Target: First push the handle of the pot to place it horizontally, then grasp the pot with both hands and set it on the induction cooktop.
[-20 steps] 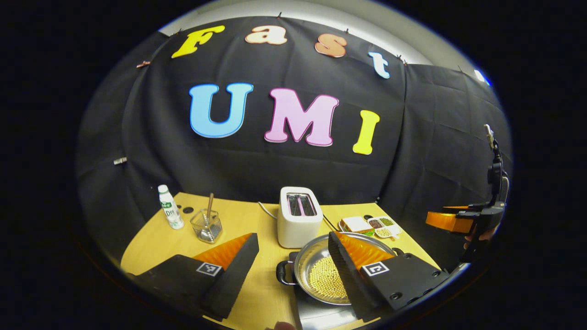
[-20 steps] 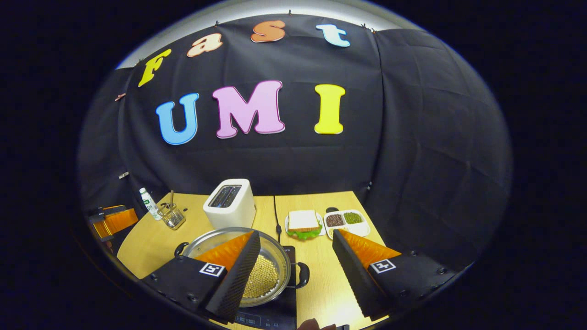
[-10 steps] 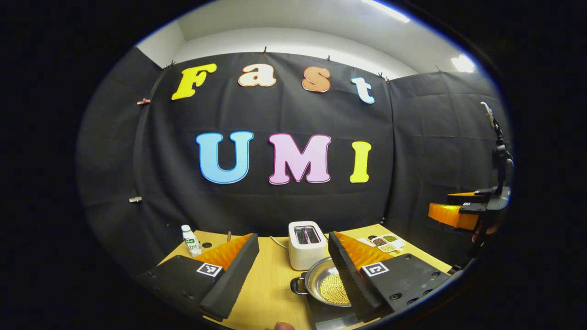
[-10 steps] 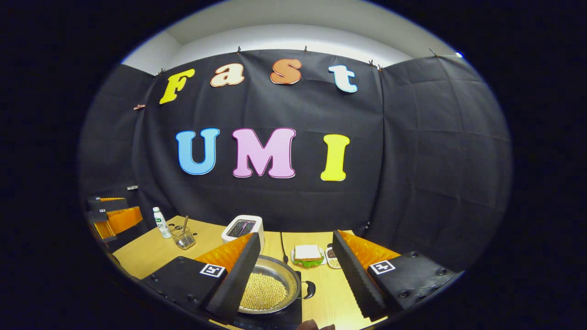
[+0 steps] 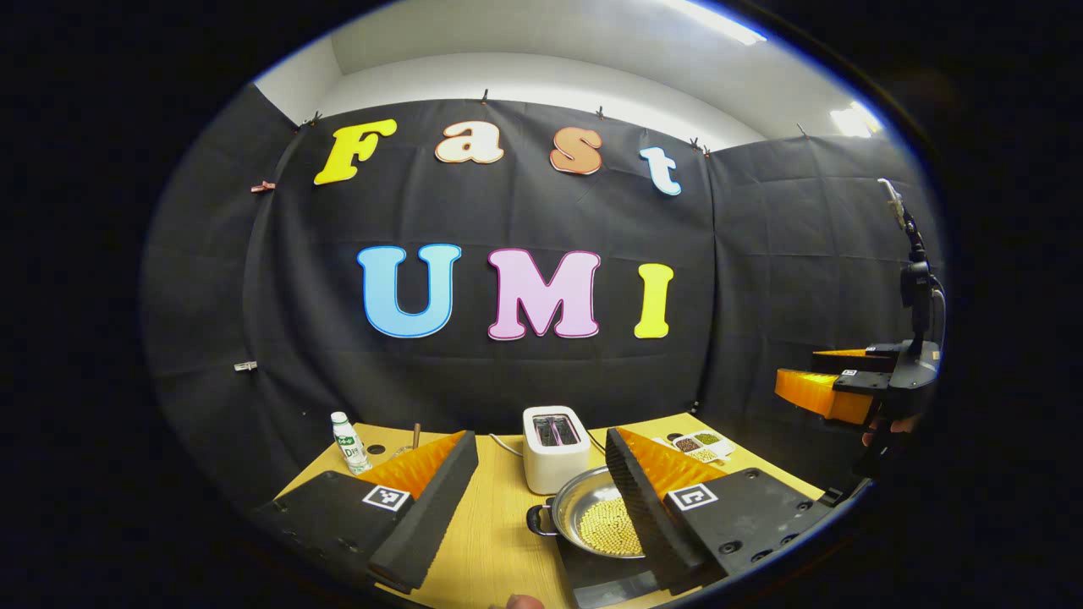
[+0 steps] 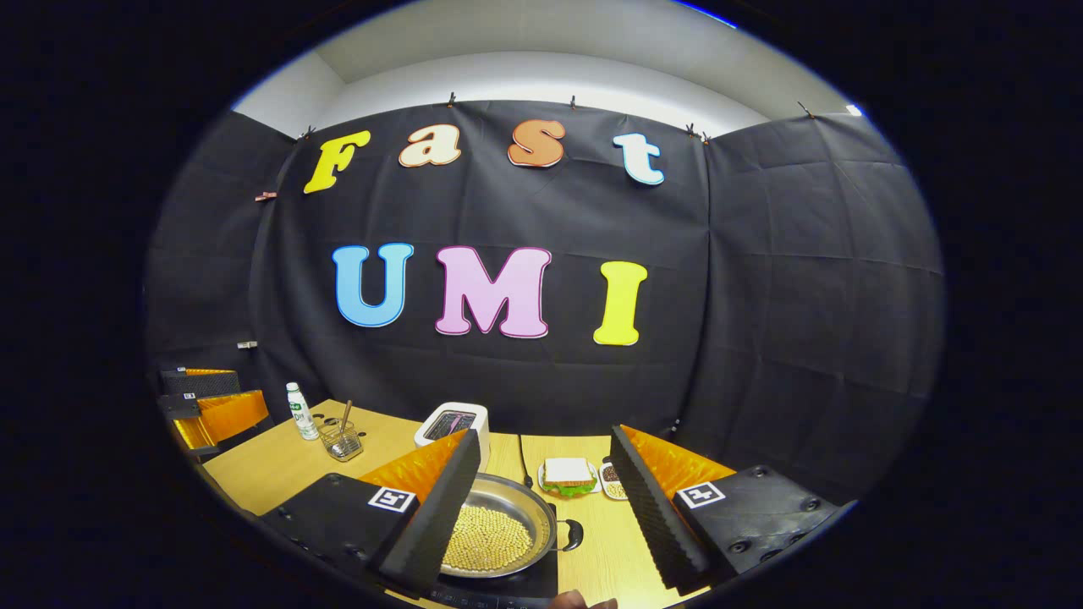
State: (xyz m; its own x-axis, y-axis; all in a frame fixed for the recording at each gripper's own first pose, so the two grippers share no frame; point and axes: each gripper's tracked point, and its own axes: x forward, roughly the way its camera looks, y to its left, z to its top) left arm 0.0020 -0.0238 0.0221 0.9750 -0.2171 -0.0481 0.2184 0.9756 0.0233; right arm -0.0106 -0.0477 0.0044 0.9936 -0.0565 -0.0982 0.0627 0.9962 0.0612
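A steel pot [image 5: 592, 518] holding yellow beans rests on the black induction cooktop [image 5: 605, 577] at the table's near edge. Its small black side handles point left [image 5: 538, 518] and right [image 6: 574, 534]. My left gripper [image 5: 537, 440] is open and empty, held back above the table, with the pot partly behind its right finger. My right gripper [image 6: 543, 436] is also open and empty; its left finger covers part of the pot [image 6: 501, 534] and the cooktop [image 6: 508, 588]. The right gripper [image 5: 799, 372] hangs at the far right, and the left gripper [image 6: 241, 393] at the far left.
A white toaster [image 5: 554, 436] stands behind the pot on the wooden table [image 5: 499, 533]. A small bottle [image 6: 296, 410] and a glass with a utensil [image 6: 343, 441] sit at the back left. A sandwich plate [image 6: 568, 474] and a divided tray of beans [image 5: 699, 443] lie to the right.
Both grippers have drawn back and risen away from the pot, which now looks smaller and lower. The pot stays on the cooktop. Both grippers remain open.
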